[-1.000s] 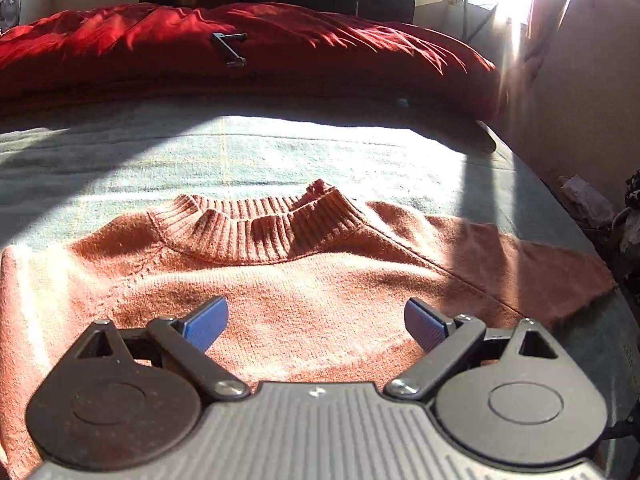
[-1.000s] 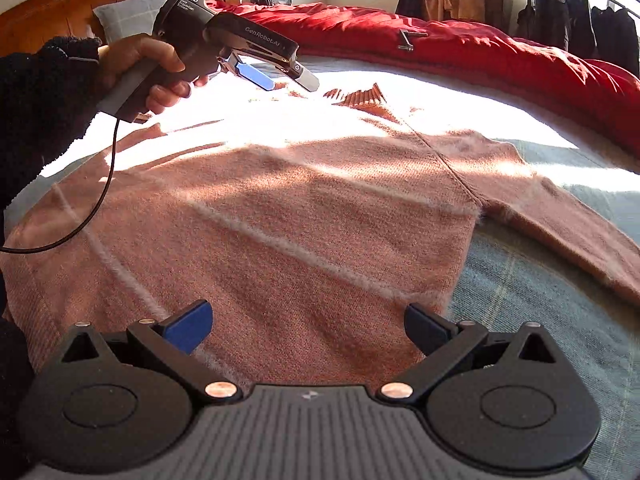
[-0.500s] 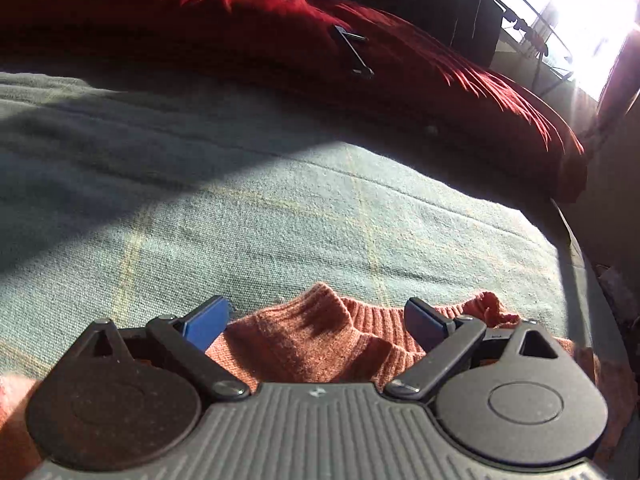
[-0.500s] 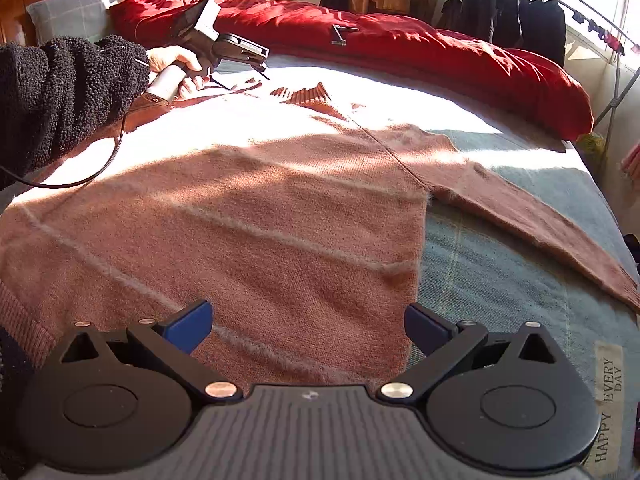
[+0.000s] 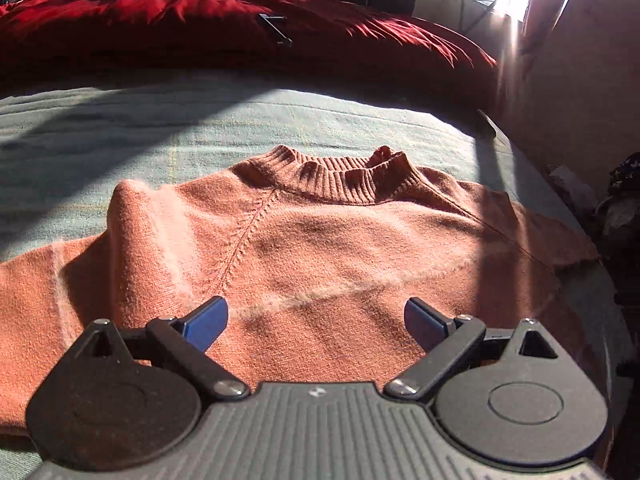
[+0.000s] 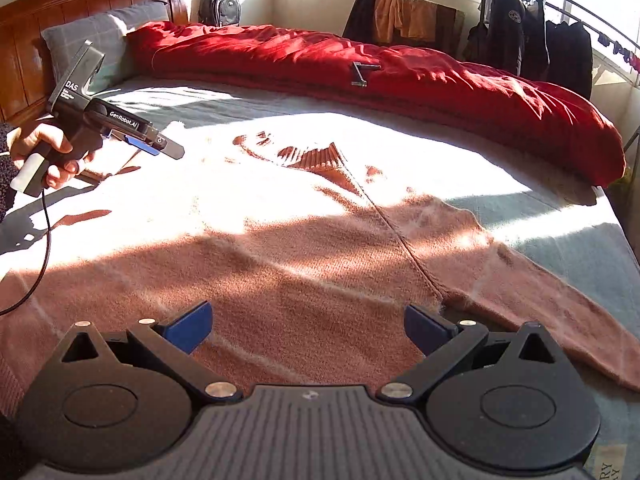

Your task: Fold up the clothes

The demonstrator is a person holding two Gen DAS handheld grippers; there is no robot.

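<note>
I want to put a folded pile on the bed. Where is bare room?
Free: the blanket strip between the sweater collar and the red duvet, and the corner beyond the right sleeve. The middle is covered by the sweater.

Left wrist view: low over the sweater's [image 5: 320,248] chest, facing its ribbed collar [image 5: 340,178] and the red duvet [image 5: 240,28] beyond.
Right wrist view: near the sweater's hem, facing the headboard [image 6: 36,36] and windows; the left gripper [image 6: 160,148] shows at left.
Shared: sweater, bed [image 5: 120,128], red duvet.
</note>
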